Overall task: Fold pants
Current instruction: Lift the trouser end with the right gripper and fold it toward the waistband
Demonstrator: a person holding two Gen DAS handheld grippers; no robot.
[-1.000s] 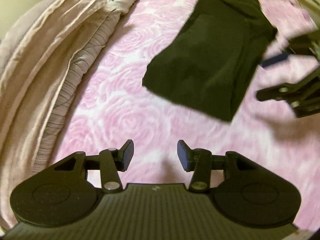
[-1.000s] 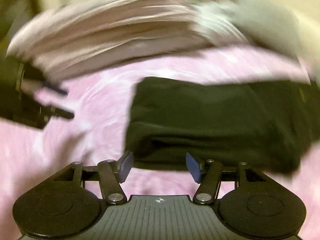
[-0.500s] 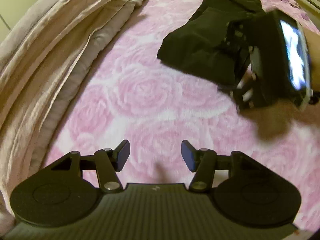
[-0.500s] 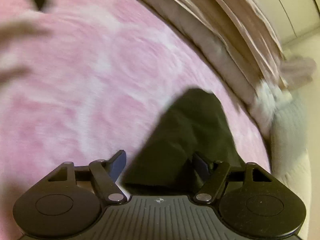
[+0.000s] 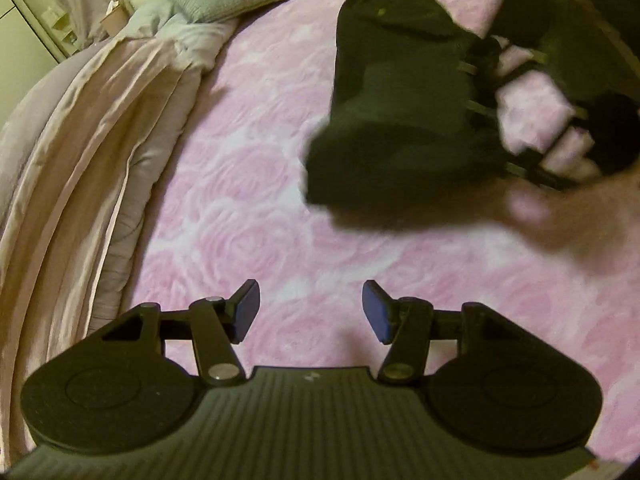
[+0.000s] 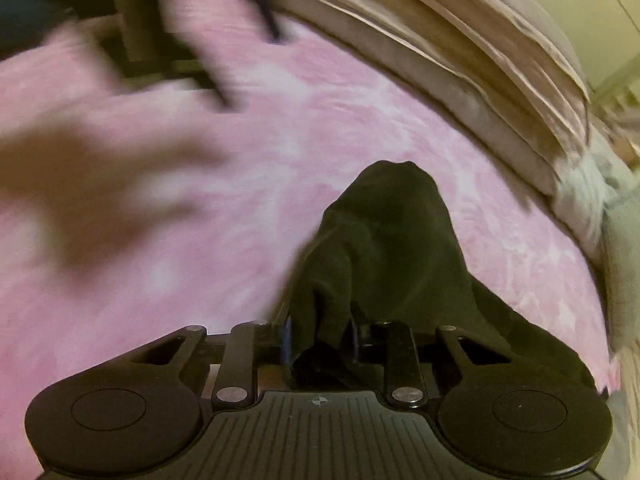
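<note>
My right gripper [image 6: 320, 344] has just closed on the dark pants [image 6: 384, 248] and lifts one end off the pink bed [image 5: 248, 184], left gripper [image 5: 311, 310] half open w/ nothing, so folding can go on.

Left tool [image 5: 311, 310] agape, empty; right tool [image 6: 320, 344] just closed on cloth, angled downward.

pants [image 5: 400, 112] on bedspread [image 5: 248, 184], quilt [image 5: 80, 128] left
</note>
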